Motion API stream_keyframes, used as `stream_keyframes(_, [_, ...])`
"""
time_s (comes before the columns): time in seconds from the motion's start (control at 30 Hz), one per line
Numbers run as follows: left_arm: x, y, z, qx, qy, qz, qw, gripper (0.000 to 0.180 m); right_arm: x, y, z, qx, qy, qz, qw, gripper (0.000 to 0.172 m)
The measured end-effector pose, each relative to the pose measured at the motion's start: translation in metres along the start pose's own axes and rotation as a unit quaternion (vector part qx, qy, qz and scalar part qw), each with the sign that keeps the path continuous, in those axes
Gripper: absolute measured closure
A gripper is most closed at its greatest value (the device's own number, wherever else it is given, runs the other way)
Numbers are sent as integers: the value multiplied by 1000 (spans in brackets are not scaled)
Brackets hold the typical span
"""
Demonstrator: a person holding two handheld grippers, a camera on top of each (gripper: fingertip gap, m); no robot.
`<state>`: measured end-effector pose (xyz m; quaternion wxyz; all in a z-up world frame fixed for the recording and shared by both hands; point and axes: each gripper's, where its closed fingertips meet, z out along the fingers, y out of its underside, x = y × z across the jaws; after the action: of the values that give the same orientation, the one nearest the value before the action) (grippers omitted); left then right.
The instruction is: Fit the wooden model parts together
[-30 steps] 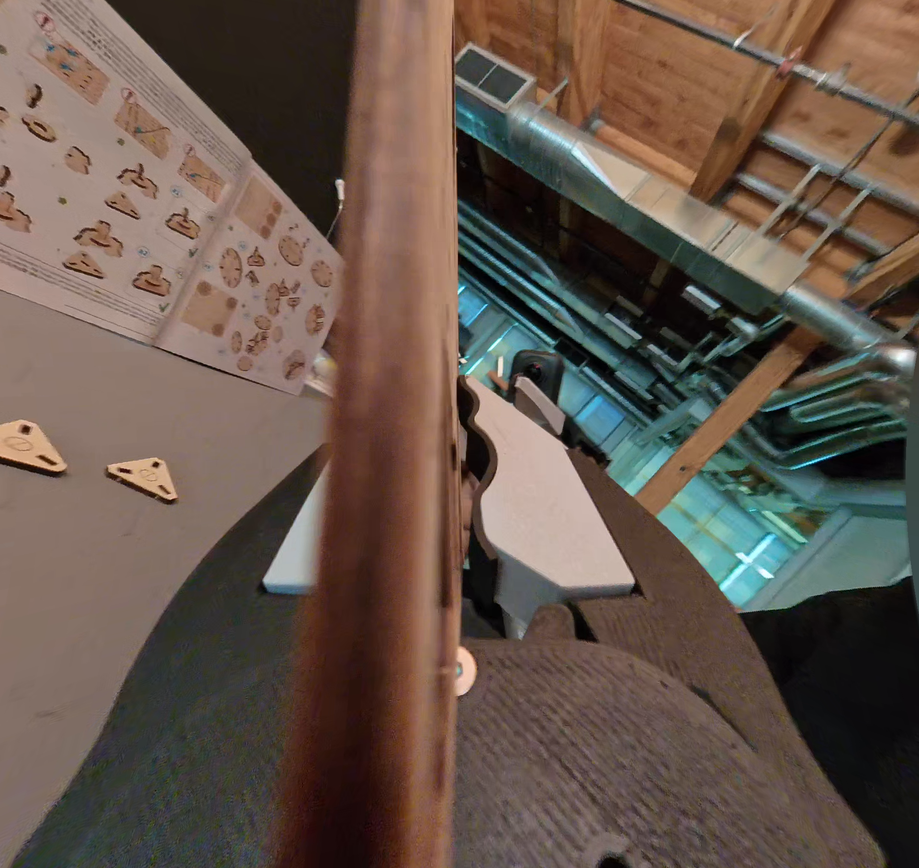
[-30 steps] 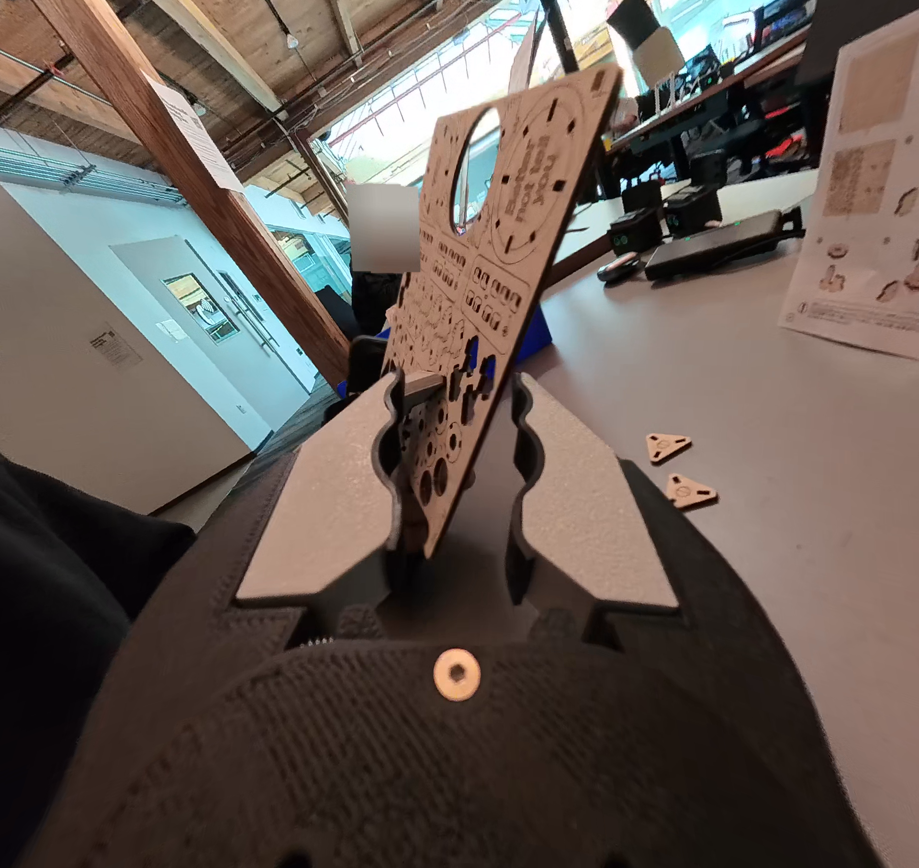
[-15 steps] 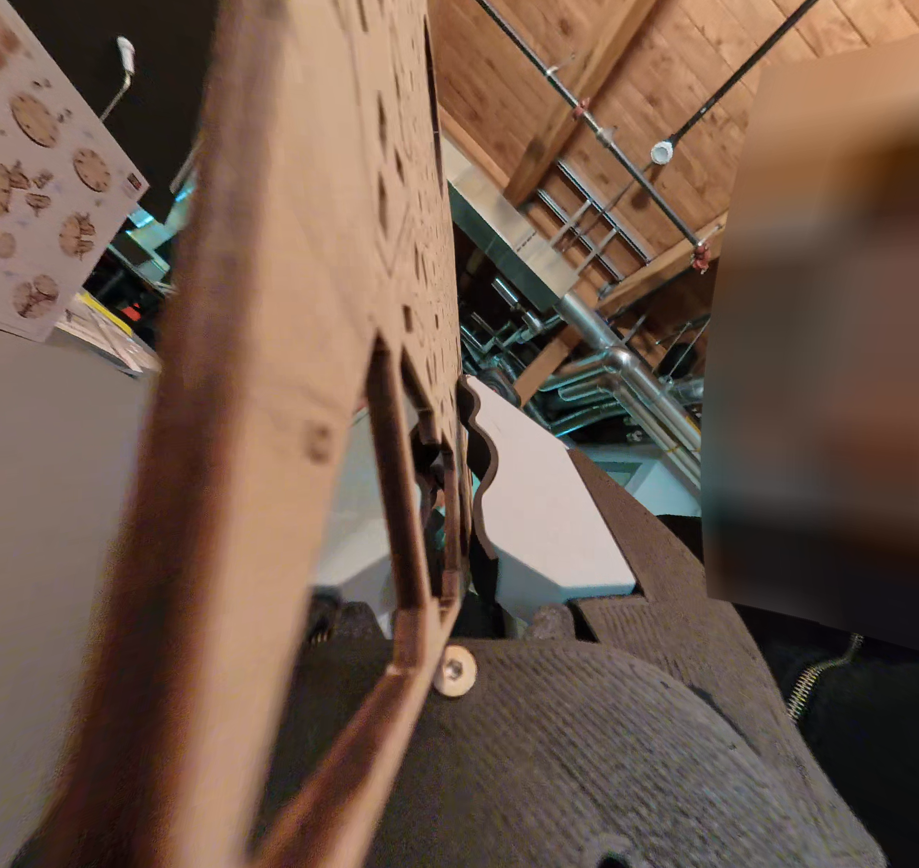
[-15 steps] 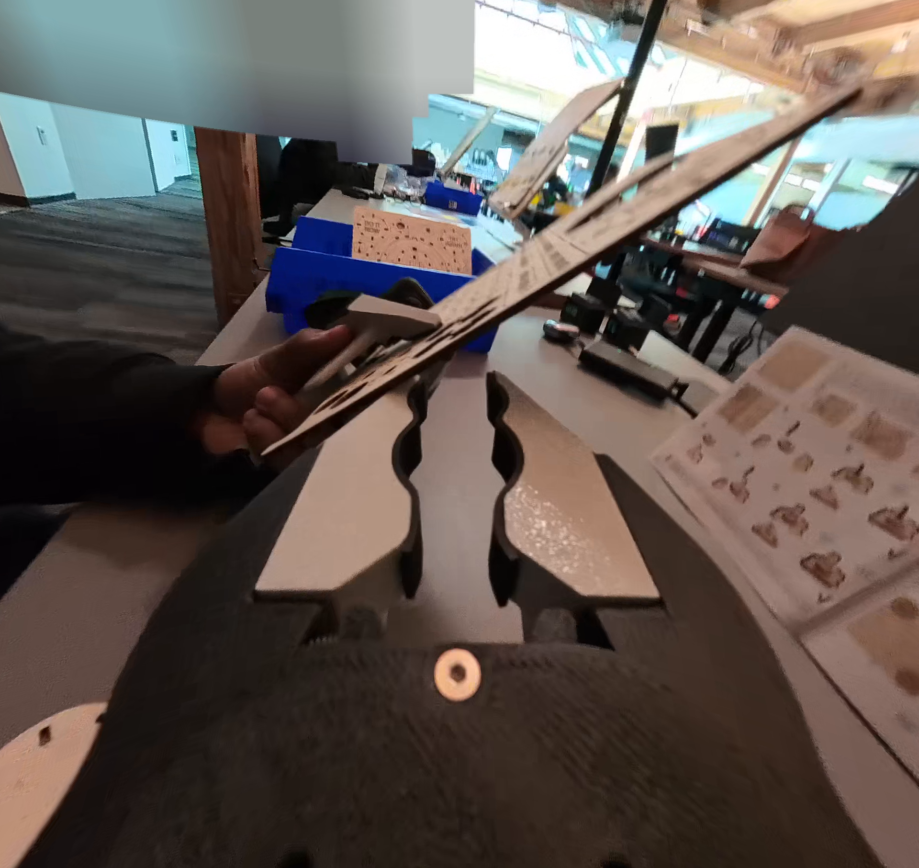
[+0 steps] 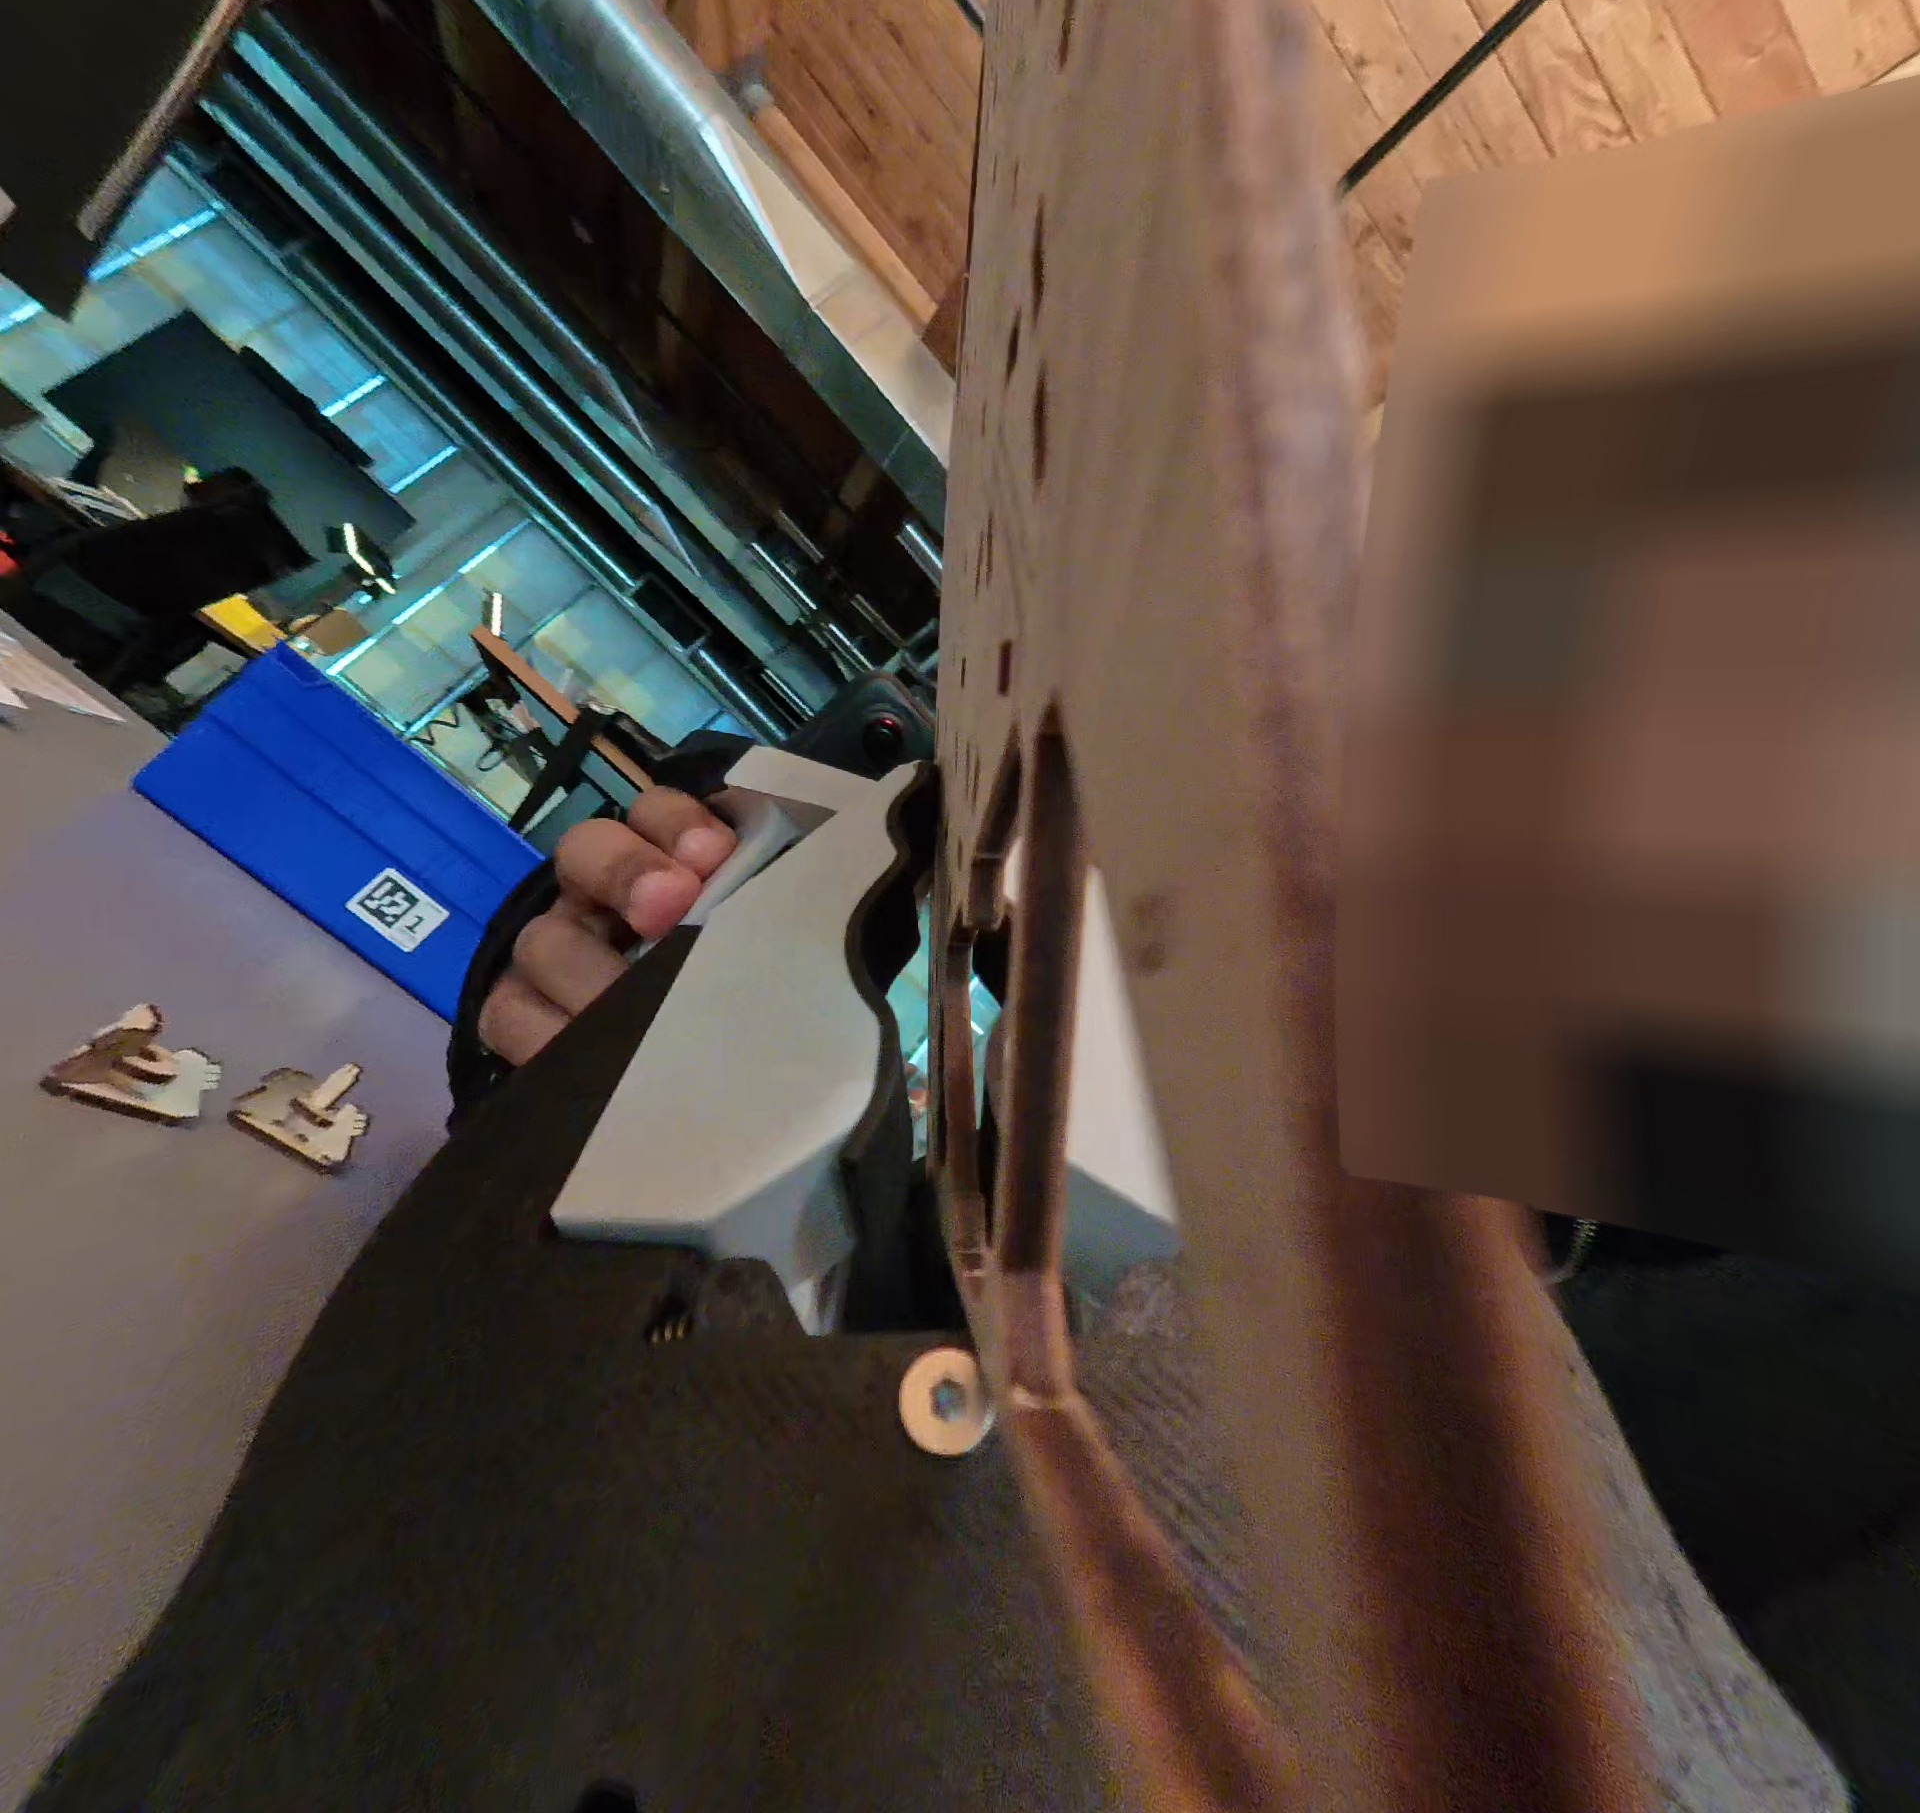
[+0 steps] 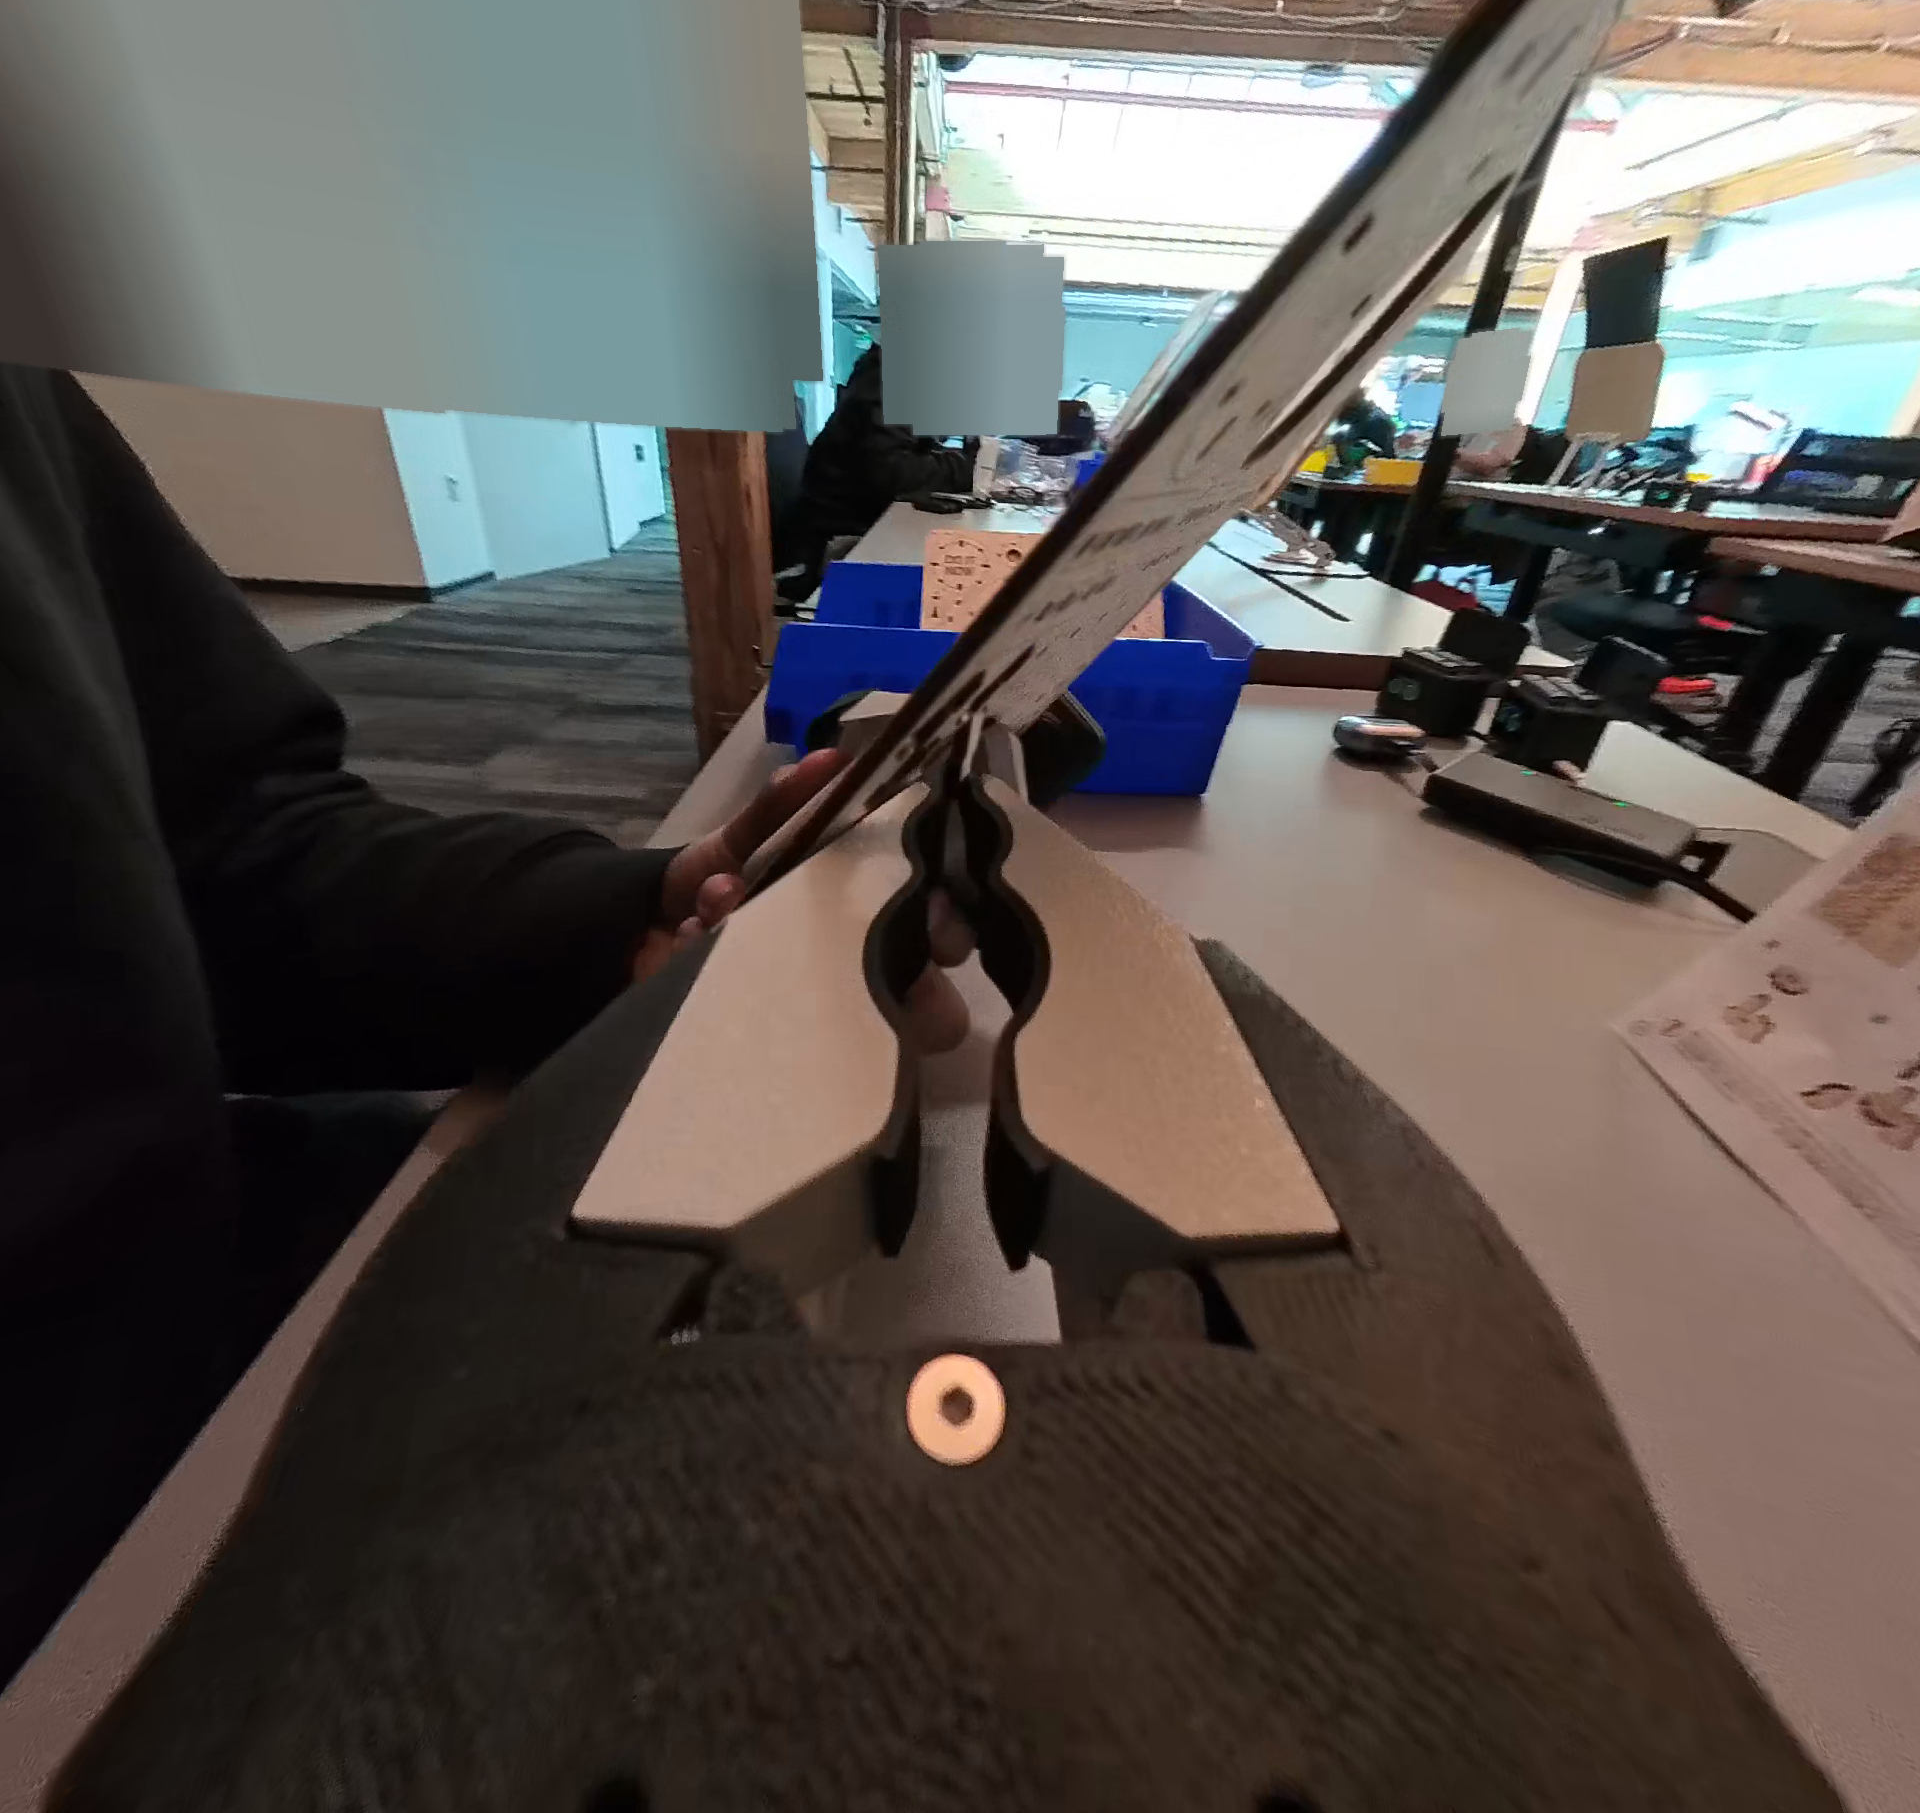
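Observation:
My left gripper (image 5: 966, 828) is shut on a thin laser-cut wooden sheet (image 5: 1143, 516), which runs up between its fingers and fills the right half of its view. In the right wrist view the sheet (image 6: 1299, 392) slants up to the right. The left gripper (image 6: 1003, 755) clamps its lower end there, with a hand (image 6: 727, 859) behind it. My right gripper (image 6: 961, 807) is shut, its closed tips up against the sheet's lower edge beside the left gripper. I cannot see anything between its pads. The right gripper (image 5: 769, 797) and the hand (image 5: 623, 890) holding it also show in the left wrist view.
A blue bin (image 6: 1143, 714) with another wooden sheet stands at the grey table's (image 6: 1351, 932) far edge. Black devices and a cable (image 6: 1558, 807) lie to the right. A printed instruction sheet (image 6: 1818, 1015) lies at the far right. Two small wooden assemblies (image 5: 135, 1077) (image 5: 301, 1119) lie on the table. The tips of both grippers are at nearly the same place.
The right jaws went from wide open around the sheet's edge to fully shut, tips now at the sheet's lower edge. The left gripper kept its hold and tilted the sheet.

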<state>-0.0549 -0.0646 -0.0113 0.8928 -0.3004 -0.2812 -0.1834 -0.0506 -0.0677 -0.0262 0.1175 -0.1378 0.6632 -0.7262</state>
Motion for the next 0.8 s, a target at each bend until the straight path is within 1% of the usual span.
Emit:
stream_keyframes(0.07, [0, 2, 1, -5, 3, -7, 1000, 178, -2, 0, -1, -6, -10, 0, 1000, 172])
stream_keyframes(0.17, [5, 12, 5, -35, 17, -9, 999, 178, -11, -1, -7, -33, -37, -33, 998, 171])
stream_keyframes(0.3, [6, 21, 8, -57, 20, -17, 998, 178, -19, 0, -14, -45, -66, -47, 996, 170])
stream_keyframes(0.43, [3, 19, 8, -53, 15, -25, 998, 178, -16, 2, -15, -53, -49, -81, 994, 170])
stream_keyframes(0.53, [-4, 15, 6, -43, -21, 16, 999, 178, -8, 4, -14, -48, -1, -130, 990, 170])
stream_keyframes(0.63, [-7, 7, 2, -22, -26, 6, 999, 180, 2, 2, -13, -28, 42, -140, 989, 161])
stream_keyframes(0.7, [-7, 8, 2, -22, -21, -3, 1000, 180, 1, 0, -12, -19, 43, -135, 990, 162])
stream_keyframes(0.8, [-7, 7, 2, -21, -16, -19, 999, 43, -1, 0, -12, -15, 32, -126, 991, 167])
